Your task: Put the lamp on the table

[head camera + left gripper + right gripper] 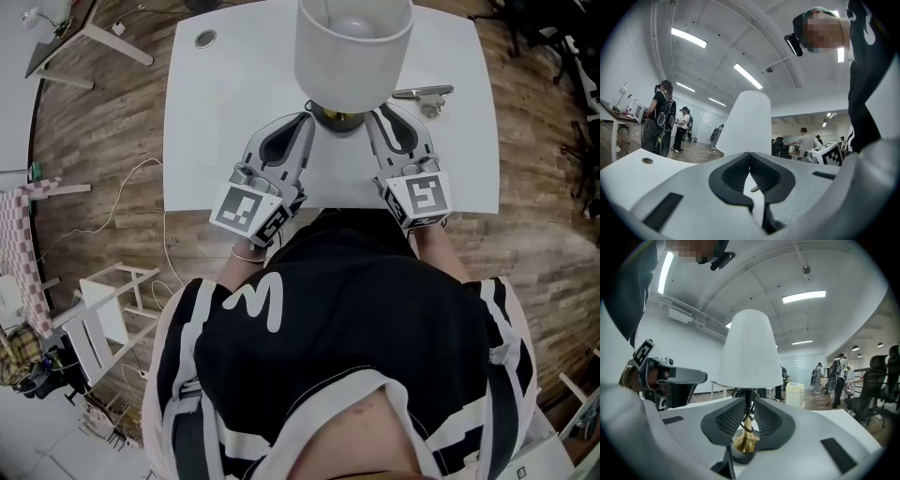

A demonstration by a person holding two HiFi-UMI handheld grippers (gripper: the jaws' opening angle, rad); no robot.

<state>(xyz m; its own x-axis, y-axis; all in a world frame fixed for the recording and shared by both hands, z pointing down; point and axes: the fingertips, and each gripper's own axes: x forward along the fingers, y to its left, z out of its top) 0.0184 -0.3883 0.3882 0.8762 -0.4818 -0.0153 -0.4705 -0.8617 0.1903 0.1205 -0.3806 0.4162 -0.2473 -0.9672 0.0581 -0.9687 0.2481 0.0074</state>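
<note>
The lamp (352, 42) is over the middle of the white table (234, 94), upright, its big pale shade on top and a dark, brass-collared base (746, 441) below. From where I stand I can't tell whether the base is sitting flat on the surface or held a touch above it. The right gripper (375, 114) comes in level from the near edge and has its jaws clamped on the thin stem (748, 401), where a dark cord (749, 425) is wound round it. The left gripper (307, 117) lies just beside the base on the other side, jaws clenched together on nothing, with the shade rising behind its tips in its own view. I'd say this is the last stretch of the job, with the lamp where it belongs and only the setting down and letting go left. That calls for getting the base square on the surface, then easing the jaws off the stem sideways without nudging it, since the tall shade looks top-heavy and the cord could snag a pad. Not much stands in the way. A small silvery metal thing (422, 92) lies toward the right edge, well apart from the base, and a round cable hole (205, 38) sits by the far left corner. Beyond the table there's a wooden floor with a loose white cable (122, 202) and a white stool (103, 314). Other people are standing about farther off in the room.
</note>
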